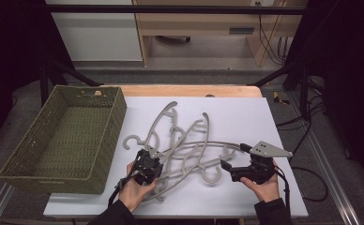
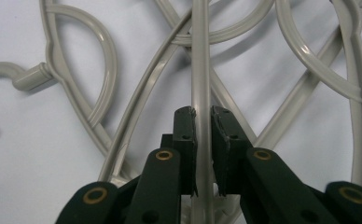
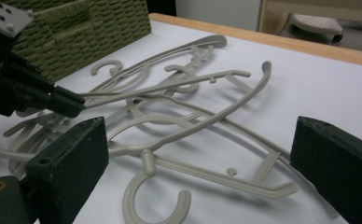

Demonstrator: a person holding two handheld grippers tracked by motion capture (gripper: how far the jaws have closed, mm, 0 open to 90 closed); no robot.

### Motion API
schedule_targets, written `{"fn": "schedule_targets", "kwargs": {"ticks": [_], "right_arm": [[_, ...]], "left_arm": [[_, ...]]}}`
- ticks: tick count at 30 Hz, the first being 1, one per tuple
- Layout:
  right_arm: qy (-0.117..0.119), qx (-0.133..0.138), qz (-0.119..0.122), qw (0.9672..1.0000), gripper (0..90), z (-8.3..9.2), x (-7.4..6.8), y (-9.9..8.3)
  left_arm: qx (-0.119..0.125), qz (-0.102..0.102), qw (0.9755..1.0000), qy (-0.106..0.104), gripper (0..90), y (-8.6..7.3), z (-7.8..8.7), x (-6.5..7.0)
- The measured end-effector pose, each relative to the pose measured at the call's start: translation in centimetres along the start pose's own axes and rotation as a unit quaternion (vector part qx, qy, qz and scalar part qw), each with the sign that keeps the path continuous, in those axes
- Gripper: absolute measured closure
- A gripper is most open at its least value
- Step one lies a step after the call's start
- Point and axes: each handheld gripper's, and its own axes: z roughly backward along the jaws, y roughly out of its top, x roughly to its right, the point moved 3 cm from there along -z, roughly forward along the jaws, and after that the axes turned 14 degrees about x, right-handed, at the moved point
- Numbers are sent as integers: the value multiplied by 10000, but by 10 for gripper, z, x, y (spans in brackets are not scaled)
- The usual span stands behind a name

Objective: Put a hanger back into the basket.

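Several grey plastic hangers (image 1: 185,150) lie tangled in a heap near the front middle of the desk (image 1: 246,112), and you've got your left gripper (image 1: 147,165) clamped tight on one thin bar (image 2: 201,70) of the pile, pads pinching it from both sides. That bar runs straight away from the jaws along their line, so the grip sits square across its long axis, a good purchase for pulling one hanger free. Your right gripper (image 1: 224,165) hovers with jaws spread wide, nothing between them, aimed leftward at a hook (image 3: 153,205) curling toward the front edge. My read: it's lining up to steady the tangle. The woven basket (image 1: 16,161) waits at the left edge.
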Motion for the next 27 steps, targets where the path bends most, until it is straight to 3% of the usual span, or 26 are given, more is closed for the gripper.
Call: {"fn": "schedule_targets", "kwargs": {"ticks": [7, 11, 13, 17, 20, 23, 27], "right_arm": [[156, -222, -46, 9996, 67, -13, -20, -11], [228, -393, -52, 9990, 71, -21, -31, -18], [229, -454, -50, 9987, 78, -23, -35, -20], [268, -498, -99, 9984, 96, -25, -43, -23], [269, -584, -77, 9979, 99, -28, -52, -26], [260, -642, -50, 9976, 88, -32, -62, -29], [223, -747, -106, 9969, 85, -38, -74, -34]], "left_arm": [[-14, 112, 9999, 12, 800, -3, -1, -2], [33, 93, 9993, -371, 782, -5, 2, 5], [77, 44, 9990, -436, 697, -5, 6, 7], [270, -2, 9975, -646, 624, -1, 23, 0], [648, -123, 9934, -940, 525, 4, 43, -9], [1018, -215, 9875, -1186, 400, 7, 59, -18], [1416, -150, 9795, -1427, 296, 12, 75, -28]]}}
